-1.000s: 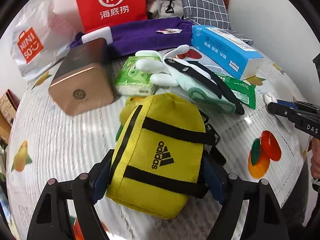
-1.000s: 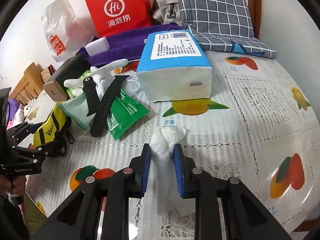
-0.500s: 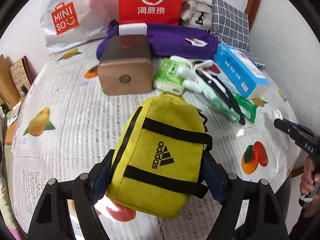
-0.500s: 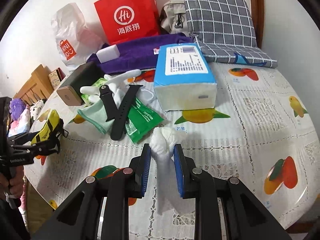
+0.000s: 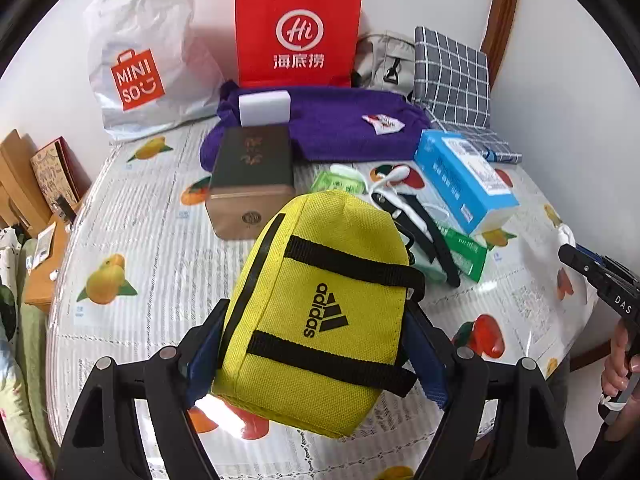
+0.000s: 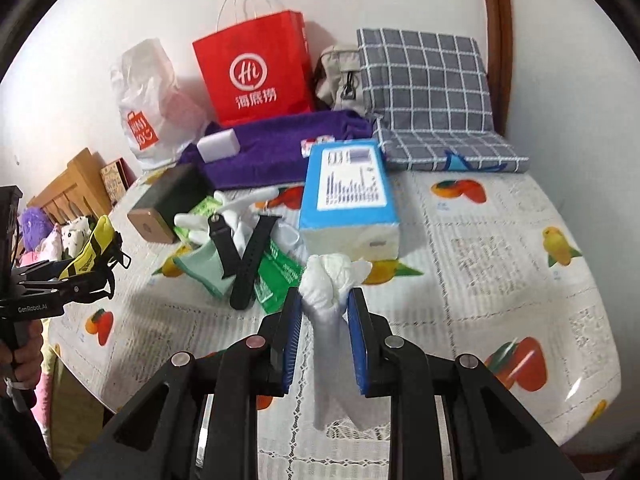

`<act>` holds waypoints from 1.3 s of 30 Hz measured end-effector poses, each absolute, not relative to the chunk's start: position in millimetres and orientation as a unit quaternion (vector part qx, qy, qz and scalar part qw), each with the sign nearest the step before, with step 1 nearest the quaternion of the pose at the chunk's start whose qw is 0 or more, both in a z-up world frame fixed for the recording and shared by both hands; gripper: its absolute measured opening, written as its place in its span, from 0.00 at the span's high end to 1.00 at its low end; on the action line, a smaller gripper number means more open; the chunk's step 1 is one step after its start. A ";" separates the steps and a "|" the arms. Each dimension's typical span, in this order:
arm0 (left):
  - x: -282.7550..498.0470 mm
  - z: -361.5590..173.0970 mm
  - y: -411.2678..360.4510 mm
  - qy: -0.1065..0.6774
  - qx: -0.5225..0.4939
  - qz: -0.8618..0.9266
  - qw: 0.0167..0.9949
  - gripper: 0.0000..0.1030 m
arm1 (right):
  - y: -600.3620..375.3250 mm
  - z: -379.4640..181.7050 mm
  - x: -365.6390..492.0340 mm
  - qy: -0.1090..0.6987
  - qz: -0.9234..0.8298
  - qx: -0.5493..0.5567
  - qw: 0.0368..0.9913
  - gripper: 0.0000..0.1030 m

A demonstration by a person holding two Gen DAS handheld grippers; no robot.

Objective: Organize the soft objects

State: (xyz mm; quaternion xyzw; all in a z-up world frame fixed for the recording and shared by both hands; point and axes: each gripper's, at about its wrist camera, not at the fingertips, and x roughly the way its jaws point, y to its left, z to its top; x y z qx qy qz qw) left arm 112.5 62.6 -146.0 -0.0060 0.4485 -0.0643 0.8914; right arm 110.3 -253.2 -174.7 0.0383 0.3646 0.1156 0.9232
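My left gripper (image 5: pixel 316 356) is shut on a yellow Adidas pouch (image 5: pixel 320 312) with black straps and holds it above the table's near left side. It also shows at the left of the right wrist view (image 6: pixel 94 254). My right gripper (image 6: pixel 324 320) is shut on a crumpled white cloth (image 6: pixel 330 284) and holds it above the table, in front of a blue tissue pack (image 6: pixel 348 196). A purple towel (image 5: pixel 340 124) lies at the back. A mint glove (image 6: pixel 204 264) with a black watch strap (image 6: pixel 244 268) lies mid-table.
A brown box (image 5: pixel 250 184), green wet-wipe packs (image 6: pixel 276 276), a white sponge (image 5: pixel 264 108), a red paper bag (image 5: pixel 298 28), a white Miniso bag (image 5: pixel 144 60), a beige bag (image 6: pixel 340 76) and a checked cushion (image 6: pixel 428 92) crowd the fruit-print table (image 6: pixel 500 248). A bed lies left.
Both grippers have lifted and drawn back from the table with their loads. The pouch and the white cloth stay gripped.
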 end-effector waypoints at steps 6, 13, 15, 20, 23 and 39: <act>114.2 -126.6 62.4 0.435 -0.010 -0.057 0.898 0.22 | -257.9 -155.8 110.4 0.348 0.125 0.041 0.928 0.77; 119.5 -111.2 61.7 0.426 -0.015 -0.047 0.903 0.22 | -257.6 -134.6 111.8 0.328 0.138 0.036 0.934 0.77; 121.1 -107.5 62.0 0.423 -0.017 -0.046 0.905 0.22 | -257.9 -128.6 112.7 0.323 0.141 0.036 0.935 0.77; 124.4 -98.9 61.2 0.415 -0.024 -0.043 0.909 0.22 | -257.4 -116.8 115.8 0.313 0.149 0.037 0.937 0.77; 126.4 -93.0 61.4 0.408 -0.026 -0.042 0.912 0.22 | -256.1 -110.2 119.1 0.307 0.151 0.039 0.939 0.77; 138.5 -72.1 69.1 0.373 -0.052 -0.041 0.926 0.22 | -247.9 -77.0 131.4 0.288 0.156 0.022 0.945 0.77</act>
